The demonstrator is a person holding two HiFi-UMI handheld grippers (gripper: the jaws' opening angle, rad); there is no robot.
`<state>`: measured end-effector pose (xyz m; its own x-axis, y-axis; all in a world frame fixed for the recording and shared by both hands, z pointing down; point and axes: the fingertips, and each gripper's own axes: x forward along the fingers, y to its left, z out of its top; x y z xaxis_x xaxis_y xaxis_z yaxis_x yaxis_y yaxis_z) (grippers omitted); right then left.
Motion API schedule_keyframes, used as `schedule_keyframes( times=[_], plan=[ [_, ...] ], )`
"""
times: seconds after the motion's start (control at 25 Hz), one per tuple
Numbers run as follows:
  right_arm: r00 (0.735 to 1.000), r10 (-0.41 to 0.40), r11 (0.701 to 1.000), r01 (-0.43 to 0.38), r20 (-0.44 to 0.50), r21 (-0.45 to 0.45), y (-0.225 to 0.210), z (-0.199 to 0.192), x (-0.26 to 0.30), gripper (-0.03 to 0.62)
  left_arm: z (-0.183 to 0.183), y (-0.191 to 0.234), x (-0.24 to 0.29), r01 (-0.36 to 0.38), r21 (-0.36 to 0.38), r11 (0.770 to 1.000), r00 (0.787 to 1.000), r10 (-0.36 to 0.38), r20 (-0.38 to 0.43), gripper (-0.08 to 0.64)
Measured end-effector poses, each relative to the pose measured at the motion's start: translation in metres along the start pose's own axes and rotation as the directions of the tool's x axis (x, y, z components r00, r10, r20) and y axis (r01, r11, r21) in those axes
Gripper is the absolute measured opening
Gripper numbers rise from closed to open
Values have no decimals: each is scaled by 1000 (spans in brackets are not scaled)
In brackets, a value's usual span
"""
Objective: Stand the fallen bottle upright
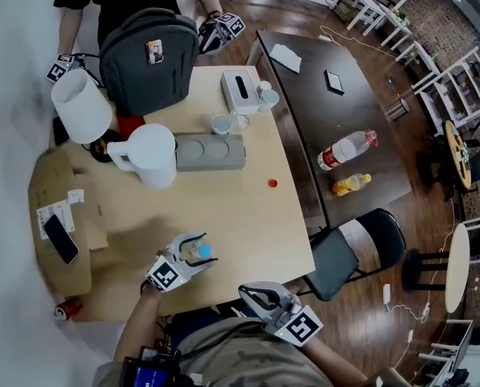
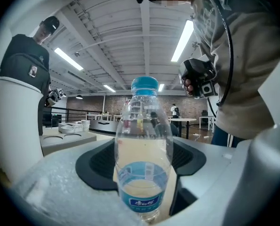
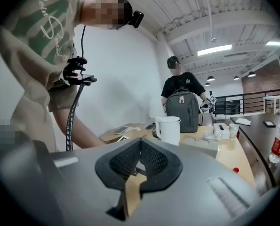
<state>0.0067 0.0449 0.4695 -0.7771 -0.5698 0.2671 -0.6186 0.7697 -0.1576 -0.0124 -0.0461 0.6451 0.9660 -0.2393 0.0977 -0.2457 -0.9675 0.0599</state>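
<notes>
Clear plastic bottle [image 2: 143, 126], blue cap | left tongs [image 1: 195, 250]: ribbed black pads [image 2: 98, 163] clamping

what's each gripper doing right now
left gripper: closed on the water bottle
right gripper: closed, holding nothing

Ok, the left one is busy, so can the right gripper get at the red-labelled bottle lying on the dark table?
Probably yes. The right gripper is shut and empty, and nothing lies over the red-labelled bottle. Only the black chair crowds the near side.
</notes>
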Motion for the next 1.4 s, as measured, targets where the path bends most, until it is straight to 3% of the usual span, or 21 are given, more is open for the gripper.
schedule_keyframes(
  times=[0.08,0.12,0.36,0.52,0.64,0.92,1.08,1.2,1.4],
  plan=[
    [999,29,1000,-29,-22,12,4,-10,5,35,-1,0,-2,2,-3,1000,1000,-2,-2,336],
    [998,46,999,-45,-35,19,3,-15,8,117,-1,1,-3,-1,-11,1000,1000,1,1,336],
    [994,78,997,-79,-76,-16,-24,-40,28,176,0,-1,2,8,-30,1000,1000,-9,-19,341],
    [991,95,993,-100,-98,-56,-45,-77,50,180,0,1,-1,13,-48,999,1000,-13,-7,344],
    [990,110,991,-116,-93,-66,-53,-92,59,259,-7,1,-1,18,-51,999,999,-20,-39,345],
    [963,179,969,-207,-200,-133,-53,-135,68,283,-10,2,0,36,-78,996,997,-41,-60,344],
    [954,171,967,-210,-246,-144,-59,-154,83,287,8,6,0,32,-126,992,999,-31,8,344],
    [960,161,973,-193,-228,-124,-63,-159,95,285,21,12,-2,7,-149,989,999,0,47,345],
    [964,159,976,-186,-214,-113,-64,-168,112,326,20,7,3,15,-134,991,999,-10,39,345]
  ],
)
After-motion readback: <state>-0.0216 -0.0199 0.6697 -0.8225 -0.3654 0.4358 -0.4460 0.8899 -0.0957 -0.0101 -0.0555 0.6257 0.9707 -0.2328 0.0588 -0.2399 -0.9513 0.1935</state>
